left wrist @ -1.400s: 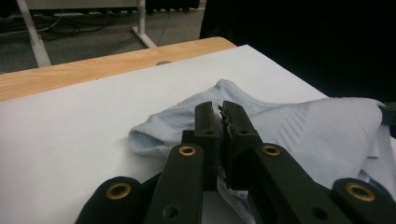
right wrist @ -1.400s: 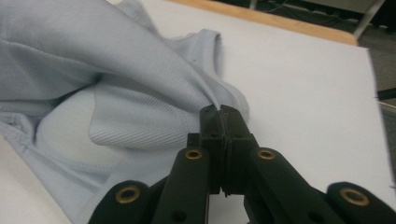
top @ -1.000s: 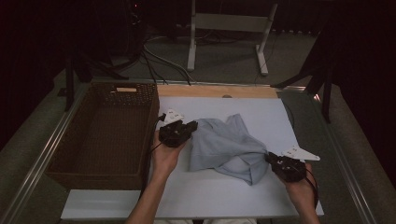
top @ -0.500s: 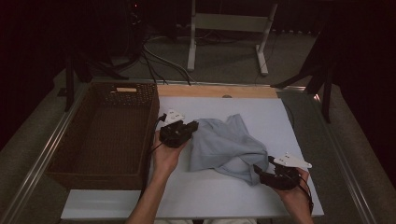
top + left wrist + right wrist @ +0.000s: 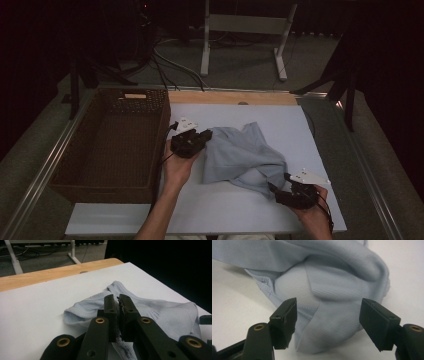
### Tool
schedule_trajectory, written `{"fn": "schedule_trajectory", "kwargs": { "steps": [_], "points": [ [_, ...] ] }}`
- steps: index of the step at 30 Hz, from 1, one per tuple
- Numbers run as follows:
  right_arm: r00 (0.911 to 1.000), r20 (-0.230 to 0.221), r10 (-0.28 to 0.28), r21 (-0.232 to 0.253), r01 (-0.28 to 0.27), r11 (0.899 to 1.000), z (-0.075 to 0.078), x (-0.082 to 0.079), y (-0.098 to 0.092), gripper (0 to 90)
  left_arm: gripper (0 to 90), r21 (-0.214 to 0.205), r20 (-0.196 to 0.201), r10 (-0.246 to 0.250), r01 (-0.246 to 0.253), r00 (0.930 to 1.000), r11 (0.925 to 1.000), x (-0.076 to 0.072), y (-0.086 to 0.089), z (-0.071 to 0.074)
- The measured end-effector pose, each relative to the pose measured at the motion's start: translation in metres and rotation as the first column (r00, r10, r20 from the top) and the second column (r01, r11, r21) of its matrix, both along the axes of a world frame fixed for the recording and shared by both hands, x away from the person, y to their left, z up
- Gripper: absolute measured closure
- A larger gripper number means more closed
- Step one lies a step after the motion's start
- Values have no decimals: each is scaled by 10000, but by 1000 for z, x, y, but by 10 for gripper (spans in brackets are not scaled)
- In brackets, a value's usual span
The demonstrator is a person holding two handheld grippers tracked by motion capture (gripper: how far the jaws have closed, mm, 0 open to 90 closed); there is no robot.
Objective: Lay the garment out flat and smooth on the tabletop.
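Note:
A crumpled light blue garment [image 5: 245, 155] lies on the white table top [image 5: 260, 115]. My left gripper [image 5: 206, 135] is at its left edge, shut on a pinch of the fabric. In the left gripper view the cloth [image 5: 162, 312] is squeezed between the jaws of the left gripper [image 5: 118, 298]. My right gripper [image 5: 272, 189] sits low at the garment's near right corner. Its jaws have just been opening. In the right gripper view the right gripper [image 5: 328, 312] is open, and a fold of the garment [image 5: 332, 272] lies between the pads without touching them.
A dark wicker basket [image 5: 75, 150] stands along the table's left side, right beside my left hand. A wooden strip [image 5: 230, 97] borders the far edge. Beyond it are metal stand legs [image 5: 280, 55] and cables on the floor. A metal rail [image 5: 370, 165] runs along the right.
The right gripper has slid toward the near edge of the table and its jaws now stand apart. The left gripper and the cloth it holds have stayed put.

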State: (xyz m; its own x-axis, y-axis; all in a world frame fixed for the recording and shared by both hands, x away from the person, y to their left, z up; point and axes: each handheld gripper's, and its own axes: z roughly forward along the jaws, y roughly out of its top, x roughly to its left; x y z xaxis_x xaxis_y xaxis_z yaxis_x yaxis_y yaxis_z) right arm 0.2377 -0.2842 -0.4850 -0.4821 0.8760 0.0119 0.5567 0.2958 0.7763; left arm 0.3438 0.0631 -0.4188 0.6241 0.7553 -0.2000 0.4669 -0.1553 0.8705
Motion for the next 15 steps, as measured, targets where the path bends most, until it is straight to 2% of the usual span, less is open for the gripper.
{"fn": "schedule_trajectory", "kwargs": {
  "steps": [12, 15],
  "points": [
    [9992, -364, 132, -208, -140, 9997, -8, -3, 5, 319, 872, -33, -11, -18, 18, 10000, 10000, 0, 0, 0],
    [9988, -434, 208, -403, -225, 9989, -10, -4, 7, 327, 872, -44, -11, -17, 17, 10000, 10000, 0, 0, 0]
  ]
}}
